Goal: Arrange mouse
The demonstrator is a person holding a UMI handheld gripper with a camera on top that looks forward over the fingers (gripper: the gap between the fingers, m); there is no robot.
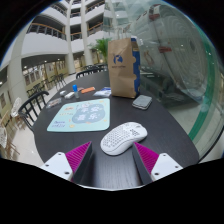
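Round dark table (150,125), far rim partly hidden behind a brown paper bag (123,67) standing upright. Light mouse mat (79,115) lies flat, print too small to read. White mouse (122,137) sits on bare table just right of the mat, between and just ahead of the spread fingers. Gripper (112,160) released, gaps either side, pads (78,156) touching nothing. Small grey object (142,101) near the bag, unidentifiable.
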